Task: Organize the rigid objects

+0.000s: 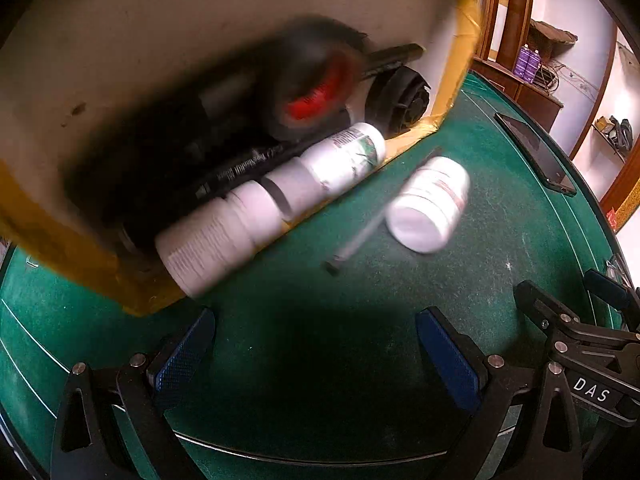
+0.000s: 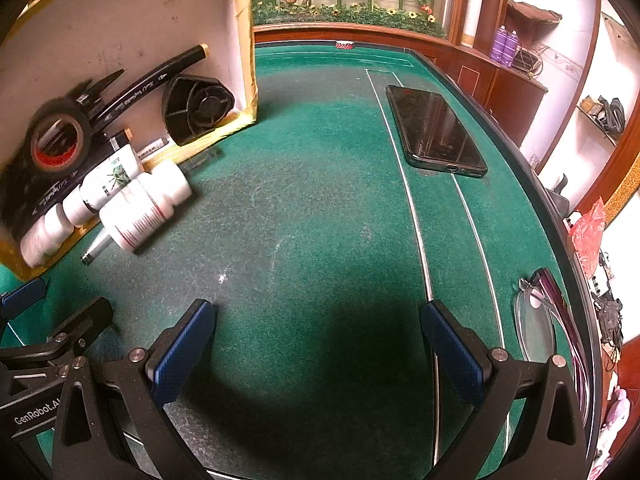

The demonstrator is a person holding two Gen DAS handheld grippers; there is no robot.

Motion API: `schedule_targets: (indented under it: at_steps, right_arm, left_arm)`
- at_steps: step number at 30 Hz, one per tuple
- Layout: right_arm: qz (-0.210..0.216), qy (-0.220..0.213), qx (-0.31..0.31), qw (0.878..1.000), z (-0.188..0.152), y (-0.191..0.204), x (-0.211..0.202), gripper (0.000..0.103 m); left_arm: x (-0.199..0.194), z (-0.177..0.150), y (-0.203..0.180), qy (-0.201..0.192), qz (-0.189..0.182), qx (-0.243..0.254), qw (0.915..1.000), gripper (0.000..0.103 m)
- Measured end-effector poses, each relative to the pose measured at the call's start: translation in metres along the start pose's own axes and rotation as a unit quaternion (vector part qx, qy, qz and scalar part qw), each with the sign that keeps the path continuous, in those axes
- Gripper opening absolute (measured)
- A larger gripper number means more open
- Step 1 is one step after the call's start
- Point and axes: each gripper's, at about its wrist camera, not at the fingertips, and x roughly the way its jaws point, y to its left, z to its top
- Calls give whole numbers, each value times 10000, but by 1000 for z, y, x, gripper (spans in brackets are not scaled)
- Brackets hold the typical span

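A yellow-edged cardboard box (image 2: 244,40) lies tipped on the green felt table (image 2: 320,200), holding a black tape roll (image 2: 58,140), black markers (image 2: 148,84), a black fan-like part (image 2: 198,108) and two white bottles (image 1: 280,196). Another white bottle (image 1: 430,204) (image 2: 146,208) lies on the felt just outside the box, with a thin pen (image 1: 360,240) beside it. My left gripper (image 1: 316,356) is open and empty, in front of the box. My right gripper (image 2: 320,352) is open and empty over bare felt. The left view is motion-blurred.
A black phone (image 2: 436,132) lies on the felt at the right, near the table's raised edge. A glass dish (image 2: 534,328) sits at the right rim. Wooden cabinets (image 2: 512,92) and shelves stand beyond the table. Open felt lies between the box and the phone.
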Motion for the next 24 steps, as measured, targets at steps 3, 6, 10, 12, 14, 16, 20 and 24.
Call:
schedule_targets:
  at_steps: [3,6,10,12,14,16,20,24]
  right_arm:
    - [1,-17,2,10000,0,-1,1,103]
    - [-2,11,0,10000,0,-1,1,103]
    - [-2,3,5,10000,-2,-1,0,103]
    - [-3,5,4,10000,-1,-1,0,103]
    - [-2,-4,3,10000,-1,-2,1,103]
    - [-3,4,3,10000,-1,-2,1,102]
    - [-2,8,4,10000,-1,-2,1,103]
    - [-2,8,4,10000,-1,-2,1,103]
  left_arm:
    - [0,0,1,-8,-2,-6,10000,102]
    - [1,1,0,-38,-6,-2,10000,103]
    - [2,1,-2,-41,-3,5,10000,103]
    - [2,1,-1,-45,-3,5,10000,103]
    - [3,0,-1,-45,-2,5,10000,103]
    - [2,0,-1,-44,-3,5,10000,103]
    - [4,0,-3,-45,-2,6,10000,103]
    - [3,0,-3,-55,-2,8,10000,103]
